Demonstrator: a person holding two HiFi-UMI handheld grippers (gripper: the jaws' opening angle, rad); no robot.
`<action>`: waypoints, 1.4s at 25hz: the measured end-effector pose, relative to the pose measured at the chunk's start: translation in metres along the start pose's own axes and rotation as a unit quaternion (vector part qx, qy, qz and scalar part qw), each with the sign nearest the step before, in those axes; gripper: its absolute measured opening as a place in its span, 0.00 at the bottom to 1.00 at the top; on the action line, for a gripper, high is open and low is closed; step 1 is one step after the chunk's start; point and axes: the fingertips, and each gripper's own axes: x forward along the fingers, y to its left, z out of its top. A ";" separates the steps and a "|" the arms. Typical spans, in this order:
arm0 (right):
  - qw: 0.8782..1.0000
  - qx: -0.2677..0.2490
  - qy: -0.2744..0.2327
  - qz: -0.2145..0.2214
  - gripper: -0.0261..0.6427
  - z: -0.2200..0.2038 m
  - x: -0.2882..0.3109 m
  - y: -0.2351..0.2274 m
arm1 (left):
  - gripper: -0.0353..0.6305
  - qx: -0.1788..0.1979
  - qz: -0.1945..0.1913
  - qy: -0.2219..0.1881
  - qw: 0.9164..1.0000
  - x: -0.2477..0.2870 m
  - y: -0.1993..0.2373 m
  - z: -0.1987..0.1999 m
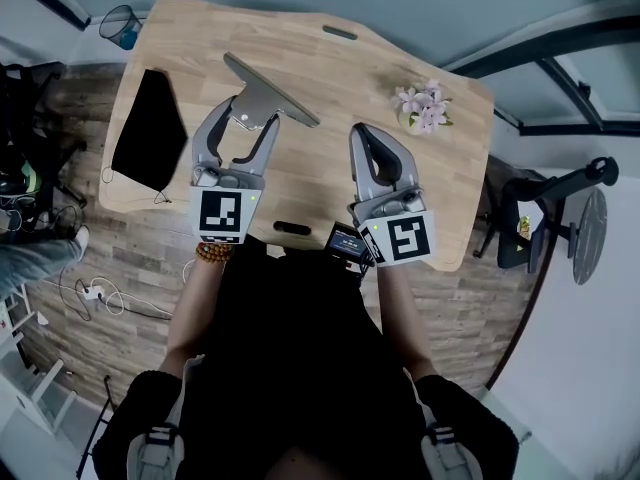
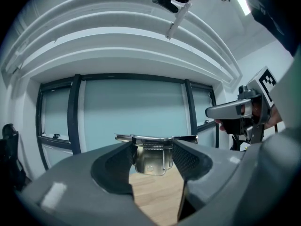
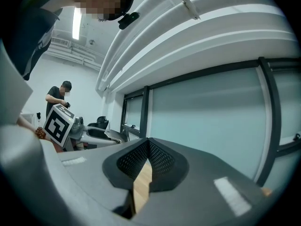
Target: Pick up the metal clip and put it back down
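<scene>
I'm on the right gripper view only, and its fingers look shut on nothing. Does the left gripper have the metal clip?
Observer: Yes. In the left gripper view, the left gripper is shut on the metal clip.
Operator: What's on the table near my right gripper?
Observer: In the head view, a small bunch of pink flowers sits beyond the right gripper, to its right.
Operator: Anything on the other side?
Observer: A flat black object lies at the left edge of the table, apart from the clip.
</scene>
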 end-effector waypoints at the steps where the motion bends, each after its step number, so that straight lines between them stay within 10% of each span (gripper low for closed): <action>1: 1.000 0.001 0.002 0.000 0.07 -0.002 0.000 0.000 | 0.46 -0.001 -0.002 0.003 1.000 0.001 -0.001 -0.006; 35: 0.997 0.038 0.067 -0.024 0.07 -0.064 -0.014 0.007 | 0.46 -0.037 -0.054 0.184 0.981 0.020 -0.014 -0.243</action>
